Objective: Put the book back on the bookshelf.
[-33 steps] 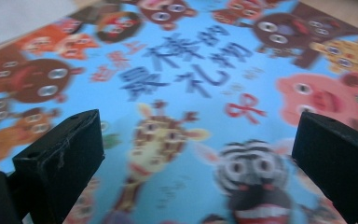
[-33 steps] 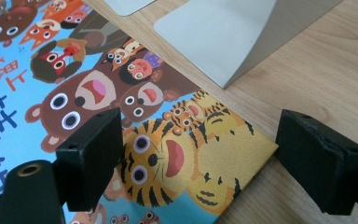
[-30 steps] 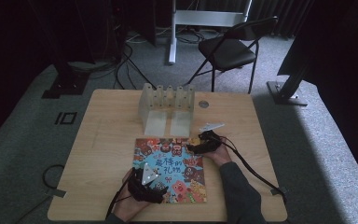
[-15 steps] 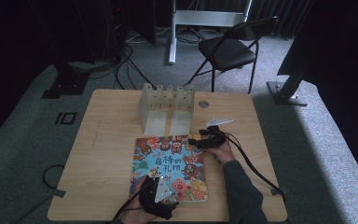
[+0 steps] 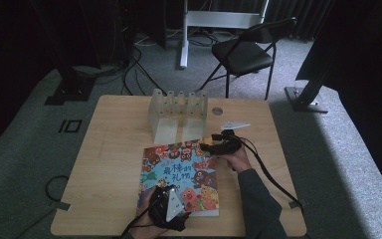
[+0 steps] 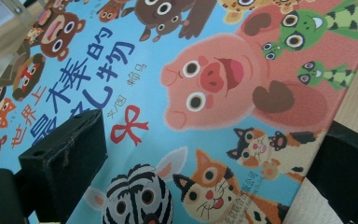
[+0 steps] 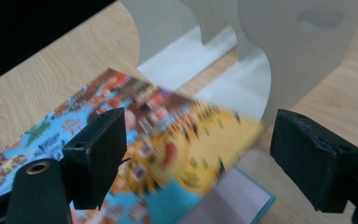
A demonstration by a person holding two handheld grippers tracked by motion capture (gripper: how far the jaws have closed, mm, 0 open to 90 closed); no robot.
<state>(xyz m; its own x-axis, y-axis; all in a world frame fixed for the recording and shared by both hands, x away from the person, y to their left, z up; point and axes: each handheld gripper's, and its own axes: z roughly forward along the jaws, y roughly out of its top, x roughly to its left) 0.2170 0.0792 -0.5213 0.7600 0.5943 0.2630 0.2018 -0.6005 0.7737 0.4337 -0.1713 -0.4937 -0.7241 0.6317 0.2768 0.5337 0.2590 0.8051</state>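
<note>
A picture book (image 5: 181, 172) with cartoon animals on its cover lies flat on the wooden table (image 5: 109, 164), in front of a grey slotted book rack (image 5: 176, 114). My left gripper (image 5: 166, 211) hovers over the book's near left corner. In the left gripper view it stands open (image 6: 205, 177), its jaws wide apart over the cover (image 6: 214, 84). My right gripper (image 5: 213, 145) is at the book's far right corner. It is open too (image 7: 205, 158), and the blurred, lifted cover corner (image 7: 191, 149) lies between its jaws, with a pale inside page (image 7: 242, 196) showing under it.
The rack (image 7: 279, 60) stands just beyond the right gripper. A black cable (image 5: 266, 172) trails from that gripper across the table's right side. A round grommet (image 5: 217, 110) sits near the far edge. A folding chair (image 5: 246, 55) stands behind the table.
My left gripper has slid a little right along the book's near edge. My right gripper has edged toward the rack at the far corner, where the cover is now raised.
</note>
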